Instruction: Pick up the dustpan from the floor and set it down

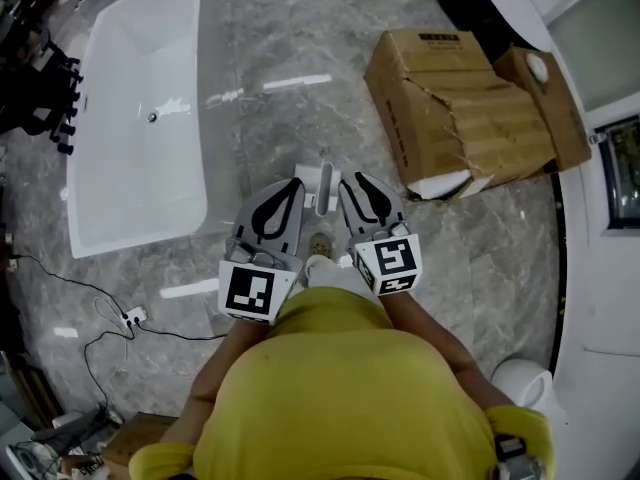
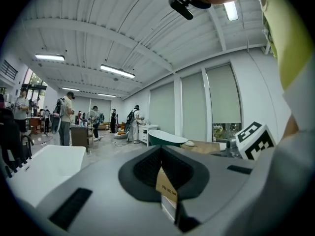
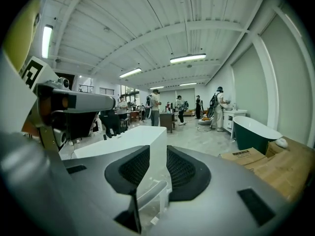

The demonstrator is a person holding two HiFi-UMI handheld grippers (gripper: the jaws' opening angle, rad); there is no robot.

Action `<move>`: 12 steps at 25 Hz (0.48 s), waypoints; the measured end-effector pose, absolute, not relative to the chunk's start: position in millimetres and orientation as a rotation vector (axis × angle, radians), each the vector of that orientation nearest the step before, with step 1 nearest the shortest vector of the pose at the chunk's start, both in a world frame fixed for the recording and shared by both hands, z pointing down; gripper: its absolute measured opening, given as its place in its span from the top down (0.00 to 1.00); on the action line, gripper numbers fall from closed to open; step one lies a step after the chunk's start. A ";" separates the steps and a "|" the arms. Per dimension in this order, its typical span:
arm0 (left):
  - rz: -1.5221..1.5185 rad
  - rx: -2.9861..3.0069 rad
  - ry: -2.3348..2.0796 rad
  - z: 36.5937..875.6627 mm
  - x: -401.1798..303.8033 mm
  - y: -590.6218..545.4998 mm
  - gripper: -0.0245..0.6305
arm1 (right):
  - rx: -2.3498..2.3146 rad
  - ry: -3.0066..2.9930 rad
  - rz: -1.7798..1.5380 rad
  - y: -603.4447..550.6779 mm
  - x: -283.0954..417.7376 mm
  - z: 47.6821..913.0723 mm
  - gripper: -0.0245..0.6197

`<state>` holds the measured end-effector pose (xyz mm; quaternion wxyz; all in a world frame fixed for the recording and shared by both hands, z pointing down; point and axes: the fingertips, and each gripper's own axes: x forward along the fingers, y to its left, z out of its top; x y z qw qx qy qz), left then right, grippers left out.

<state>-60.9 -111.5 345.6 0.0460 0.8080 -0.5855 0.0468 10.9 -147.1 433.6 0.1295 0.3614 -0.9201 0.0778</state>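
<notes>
Left tool (image 1: 289,188) and right tool (image 1: 353,182) flank the dustpan (image 1: 322,190).

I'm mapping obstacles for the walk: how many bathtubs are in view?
2. A white bathtub stands on the floor at the head view's left; a dark green bathtub stands farther off, beyond the cardboard boxes. Others may be hidden.

A white bathtub (image 1: 140,138) stands on the grey marble floor (image 1: 290,118), well apart from a torn cardboard box (image 1: 470,108).
</notes>
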 end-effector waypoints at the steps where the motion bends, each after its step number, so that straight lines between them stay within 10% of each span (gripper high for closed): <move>1: 0.155 2.456 -1.793 348.6 -60.1 -115.4 0.96 | 1.030 -2.668 0.232 -150.1 12.2 439.2 0.78; 12: 0.258 2.400 -1.784 382.7 -65.1 -150.0 0.96 | 0.886 -2.591 0.419 -165.6 9.3 509.8 0.76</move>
